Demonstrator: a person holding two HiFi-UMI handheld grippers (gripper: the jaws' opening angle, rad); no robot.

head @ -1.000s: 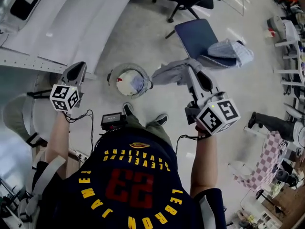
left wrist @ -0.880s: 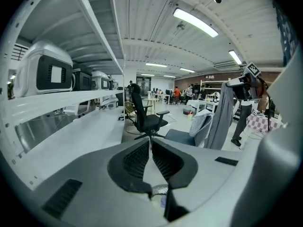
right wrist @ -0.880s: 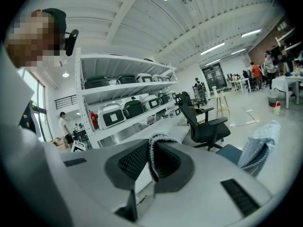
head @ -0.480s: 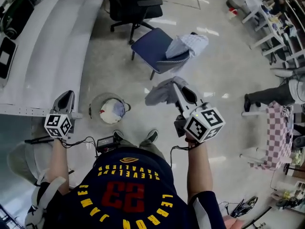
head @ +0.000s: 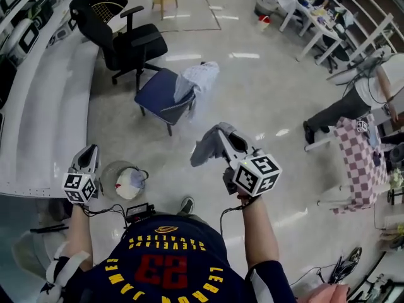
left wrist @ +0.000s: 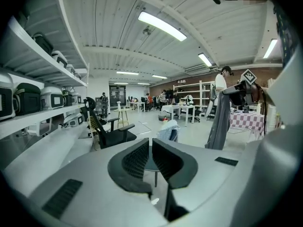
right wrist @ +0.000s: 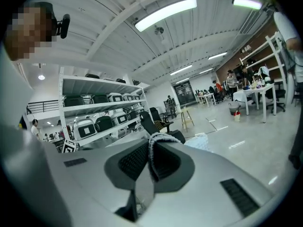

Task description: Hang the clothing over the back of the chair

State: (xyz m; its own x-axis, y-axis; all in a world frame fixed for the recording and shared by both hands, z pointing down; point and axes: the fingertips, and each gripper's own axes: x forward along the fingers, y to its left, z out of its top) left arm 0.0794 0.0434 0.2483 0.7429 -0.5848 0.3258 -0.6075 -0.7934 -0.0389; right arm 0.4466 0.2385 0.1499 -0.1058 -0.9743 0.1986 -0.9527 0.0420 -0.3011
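Note:
A grey garment (head: 203,149) hangs from my right gripper (head: 221,132), which is shut on it at chest height. In the right gripper view a fold of its cloth (right wrist: 152,151) sits pinched between the pads. A blue chair (head: 156,95) stands ahead on the floor, with a pale blue-and-white garment (head: 199,77) draped over its back. My left gripper (head: 92,149) is shut and holds nothing, out to the left near the white counter. The left gripper view shows the hanging grey garment (left wrist: 218,122) at right and the blue chair (left wrist: 169,131) beyond the jaws.
A black office chair (head: 120,36) stands beyond the blue chair beside the long white counter (head: 44,106). A round bin (head: 124,180) with rubbish sits by my feet. At right, a person (head: 353,103) stands by a table with a checkered cloth (head: 360,163).
The head view has swung, and the blue chair has slid from upper right to upper left. Both grippers have travelled with me, and the right stays shut on the grey garment.

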